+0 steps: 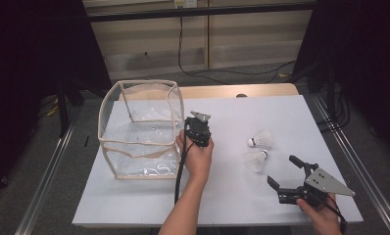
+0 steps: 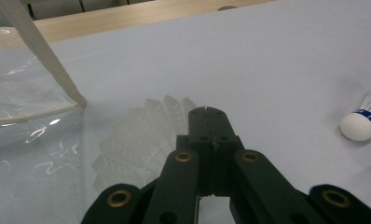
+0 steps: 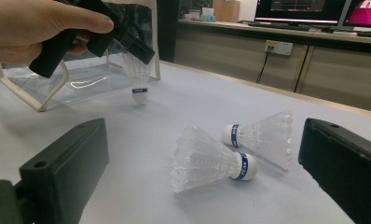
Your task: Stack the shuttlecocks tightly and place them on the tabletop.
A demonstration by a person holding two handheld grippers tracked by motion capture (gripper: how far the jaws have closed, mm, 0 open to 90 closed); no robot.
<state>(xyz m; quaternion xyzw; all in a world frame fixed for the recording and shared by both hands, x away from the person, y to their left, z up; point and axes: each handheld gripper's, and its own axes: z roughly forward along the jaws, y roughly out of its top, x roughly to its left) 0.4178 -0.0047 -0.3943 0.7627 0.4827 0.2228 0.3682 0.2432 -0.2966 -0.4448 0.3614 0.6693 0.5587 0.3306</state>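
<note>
My left gripper is shut on the feathers of a white shuttlecock, whose cork hangs down close above the table. It hovers just right of the clear soft box, beside its front right corner. In the left gripper view the jaws are pressed together over the feather skirt. Two more shuttlecocks lie on their sides at the right. My right gripper rests open near the front right edge, pointing at them, the nearer one between its jaws but untouched.
The clear box with cream edging stands open-topped on the left of the white table. A wooden strip runs along the far edge. Cables trail on the floor behind. Dark stands flank both sides.
</note>
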